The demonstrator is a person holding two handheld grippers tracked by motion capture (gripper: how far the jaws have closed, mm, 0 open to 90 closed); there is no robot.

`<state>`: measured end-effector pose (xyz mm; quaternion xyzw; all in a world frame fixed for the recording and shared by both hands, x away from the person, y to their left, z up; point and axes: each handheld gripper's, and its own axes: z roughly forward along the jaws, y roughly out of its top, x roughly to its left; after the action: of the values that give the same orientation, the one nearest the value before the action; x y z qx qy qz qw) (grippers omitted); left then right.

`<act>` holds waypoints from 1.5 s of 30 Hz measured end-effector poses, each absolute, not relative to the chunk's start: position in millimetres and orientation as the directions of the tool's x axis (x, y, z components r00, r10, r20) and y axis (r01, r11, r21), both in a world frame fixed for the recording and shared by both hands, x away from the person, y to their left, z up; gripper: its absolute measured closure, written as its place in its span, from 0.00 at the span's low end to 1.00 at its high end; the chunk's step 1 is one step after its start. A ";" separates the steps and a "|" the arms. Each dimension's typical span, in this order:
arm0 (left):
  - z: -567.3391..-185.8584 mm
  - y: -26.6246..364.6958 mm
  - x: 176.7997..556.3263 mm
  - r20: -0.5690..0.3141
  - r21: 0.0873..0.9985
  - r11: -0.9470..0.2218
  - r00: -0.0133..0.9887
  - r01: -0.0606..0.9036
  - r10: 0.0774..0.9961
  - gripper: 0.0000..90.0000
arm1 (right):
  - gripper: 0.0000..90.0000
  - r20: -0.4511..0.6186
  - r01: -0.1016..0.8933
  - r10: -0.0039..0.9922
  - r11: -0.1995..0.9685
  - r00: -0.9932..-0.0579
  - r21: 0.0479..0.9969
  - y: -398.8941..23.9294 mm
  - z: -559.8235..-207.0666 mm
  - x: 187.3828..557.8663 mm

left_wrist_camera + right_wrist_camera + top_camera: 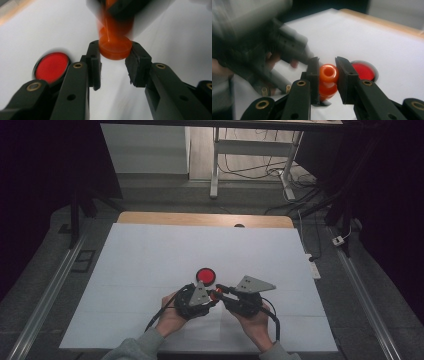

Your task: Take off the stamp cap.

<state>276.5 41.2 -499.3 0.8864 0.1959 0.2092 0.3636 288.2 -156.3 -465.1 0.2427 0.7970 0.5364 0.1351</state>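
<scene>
- Currently, high view: both grippers meet near the middle of the desk's near edge, over the white sheet [150, 265]. Left gripper [209, 296] and right gripper [220, 292] converge on a small orange bottle [215, 295] held between them, off the surface. A red cap [205, 275] lies flat on the sheet just beyond them, apart from both, toward desk centre.
- Left gripper view: left gripper [113, 63] is clenched on the wide end of the orange bottle [115, 47]; both pads press its rim. Far end of the bottle is blurred and runs into the other gripper. Red cap [52, 67] sits on the sheet to the left of the jaws, clear of them.
- Right gripper view: right gripper [327, 75] is grasping the orange bottle [328, 73] at its open-mouth end, pads tight on both sides. Red cap [363, 71] lies just behind the right jaw on the sheet.
- Step, my read: cap is already off and the bottle is held two-handed, so either a handover or set-up for recapping. Can't tell which.
- Next move calls for: one gripper letting go while the other keeps its clamp, so the bottle doesn't drop; the freed gripper then has a short reach to the cap. Keep the mouth end unobstructed.
</scene>
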 end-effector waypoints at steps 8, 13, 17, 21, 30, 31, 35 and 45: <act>-485.1 44.0 270.2 0.154 0.809 -0.556 0.846 0.188 0.510 0.73 | 0.81 0.035 0.217 0.575 0.251 -0.817 0.943 -182.8 -447.5 289.9; -489.5 53.0 275.6 0.133 0.801 -0.556 0.839 0.222 0.527 0.73 | 0.81 0.045 0.226 0.567 0.254 -0.823 0.941 -180.7 -450.4 291.6; -489.4 61.8 278.2 0.127 0.805 -0.547 0.835 0.229 0.536 0.73 | 0.81 0.044 0.220 0.569 0.245 -0.821 0.944 -182.6 -447.5 291.6; -488.1 69.6 278.8 0.109 0.816 -0.526 0.831 0.239 0.546 0.73 | 0.81 0.045 0.219 0.566 0.243 -0.823 0.945 -183.1 -447.7 291.5; -485.7 83.2 277.5 0.096 0.829 -0.504 0.826 0.242 0.555 0.73 | 0.80 0.048 0.218 0.551 0.248 -0.833 0.944 -180.8 -448.1 291.1; -485.5 85.3 277.4 0.093 0.832 -0.498 0.825 0.243 0.558 0.73 | 0.80 0.049 0.218 0.550 0.247 -0.834 0.944 -180.8 -448.0 291.1; -485.1 92.6 277.2 0.084 0.836 -0.489 0.822 0.249 0.563 0.73 | 0.80 0.050 0.218 0.548 0.246 -0.835 0.944 -181.0 -448.2 291.3; -484.9 103.8 273.7 0.083 0.837 -0.485 0.817 0.254 0.571 0.72 | 0.80 0.054 0.225 0.547 0.249 -0.835 0.942 -180.5 -450.2 292.2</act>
<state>273.7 103.8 -484.9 0.8429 0.2445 0.1781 0.4449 292.2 -180.5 -450.2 0.2483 0.7771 0.5601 0.1441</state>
